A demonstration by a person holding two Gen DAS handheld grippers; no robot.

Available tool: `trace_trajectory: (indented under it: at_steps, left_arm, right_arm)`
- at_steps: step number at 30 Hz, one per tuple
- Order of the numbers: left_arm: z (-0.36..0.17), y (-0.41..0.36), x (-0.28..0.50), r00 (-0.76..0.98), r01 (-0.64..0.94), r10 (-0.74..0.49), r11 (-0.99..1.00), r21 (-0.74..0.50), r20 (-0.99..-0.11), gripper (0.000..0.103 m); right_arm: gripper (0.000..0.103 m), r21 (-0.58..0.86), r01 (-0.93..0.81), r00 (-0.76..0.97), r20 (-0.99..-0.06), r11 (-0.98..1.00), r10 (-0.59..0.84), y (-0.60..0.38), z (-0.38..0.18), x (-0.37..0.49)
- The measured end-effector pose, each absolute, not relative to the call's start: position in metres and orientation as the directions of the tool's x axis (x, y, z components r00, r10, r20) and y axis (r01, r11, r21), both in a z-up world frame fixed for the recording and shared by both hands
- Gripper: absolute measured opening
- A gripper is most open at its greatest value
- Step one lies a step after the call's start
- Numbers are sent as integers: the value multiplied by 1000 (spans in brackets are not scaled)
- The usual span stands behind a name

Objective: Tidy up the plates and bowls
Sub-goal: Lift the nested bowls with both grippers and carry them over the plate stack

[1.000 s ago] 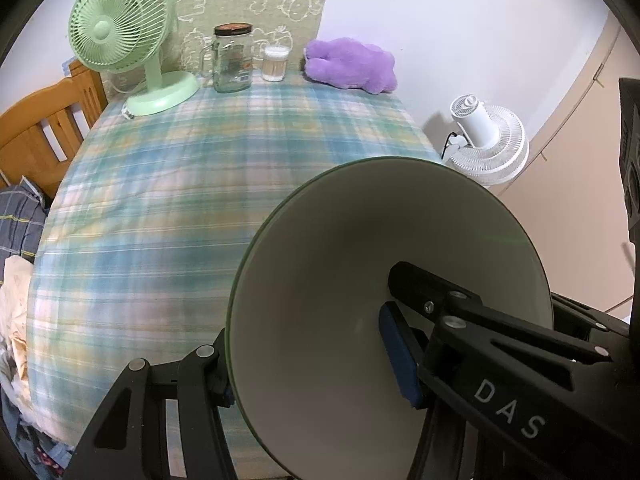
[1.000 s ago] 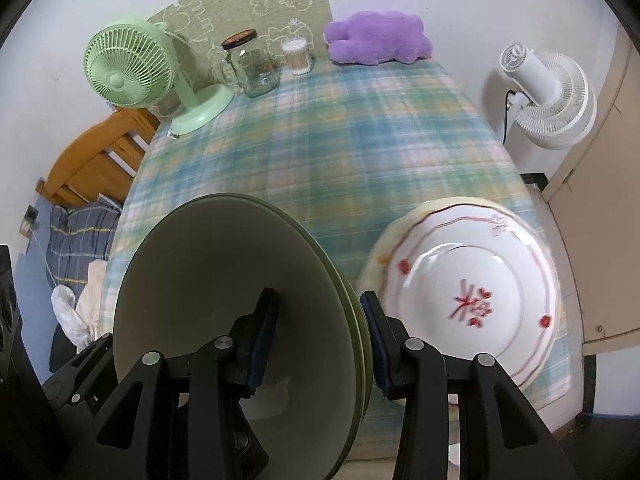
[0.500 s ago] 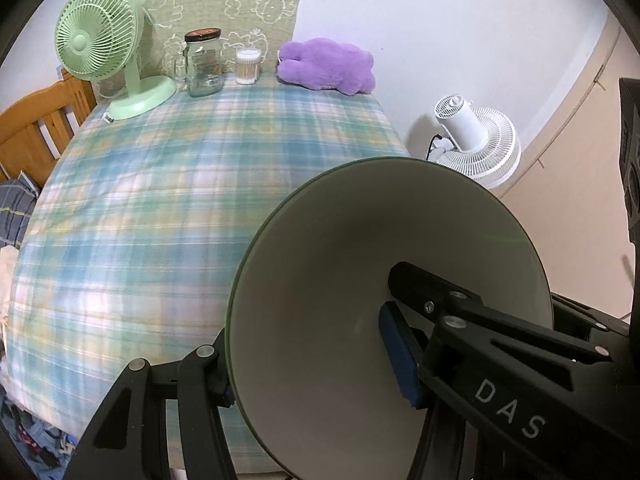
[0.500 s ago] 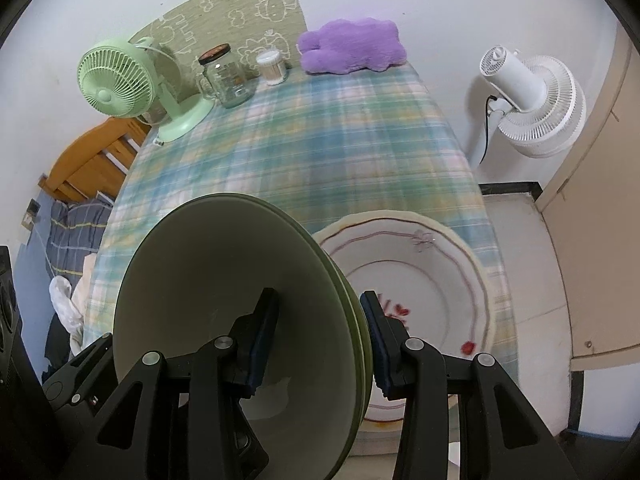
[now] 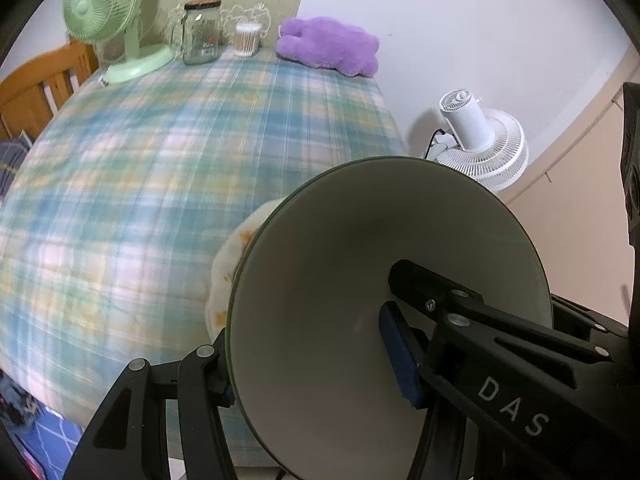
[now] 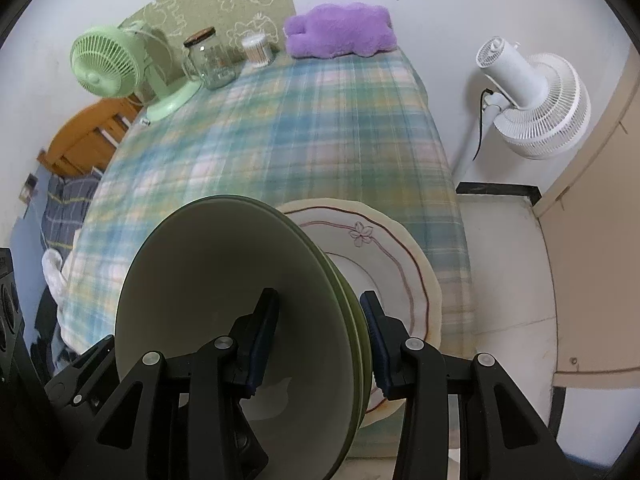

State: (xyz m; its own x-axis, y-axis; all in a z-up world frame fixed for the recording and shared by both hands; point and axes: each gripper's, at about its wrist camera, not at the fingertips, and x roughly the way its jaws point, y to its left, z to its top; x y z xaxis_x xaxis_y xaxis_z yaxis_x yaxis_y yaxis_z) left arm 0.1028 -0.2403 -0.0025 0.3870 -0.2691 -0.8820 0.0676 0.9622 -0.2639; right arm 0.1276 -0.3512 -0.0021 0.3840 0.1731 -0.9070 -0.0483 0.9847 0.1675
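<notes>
Pale green glaze fills the near part of both views, for we hold a bowl in each hand. Our left gripper [image 5: 304, 364] is clamped on the rim of a green bowl [image 5: 340, 280], one finger inside with its blue pad [image 5: 398, 354] against the inner wall, the other outside. Our right gripper [image 6: 320, 336] pinches the rim of the stacked green bowls [image 6: 224, 288] (two rims seem to show at the edge, though we cannot be sure of the count), one finger inside and one outside. Just behind them, near the front right edge of the table, lies a cream plate with a red line border [image 6: 380, 252] and a small flower drawn on its rim; in the left wrist view only its blurred edge peeks out from behind the bowl. Beyond stretches the plaid tablecloth [image 6: 304, 120]. At the far end stand a green desk fan [image 6: 108, 64], a glass jar with a brown lid [image 6: 210, 60], a small container of cotton swabs [image 6: 258, 50] and a purple plush toy [image 6: 340, 32]. Off the table to the right stands a white floor fan [image 6: 532, 100].
</notes>
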Motion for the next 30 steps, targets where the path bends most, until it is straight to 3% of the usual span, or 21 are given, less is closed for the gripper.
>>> trace_trajectory:
  at_steps: [13,30]
  left_arm:
    - [-25,-248,122,332,20,-237,969,-245,-913,58]
    - [-26,-263,127,369,54,-185,983,-178,-911,61]
  right_arm:
    - [45,184,-70,303,-932,981,196,-360,-31,153]
    - [49,221,-67,327,-916,973,231,-371,-37,159]
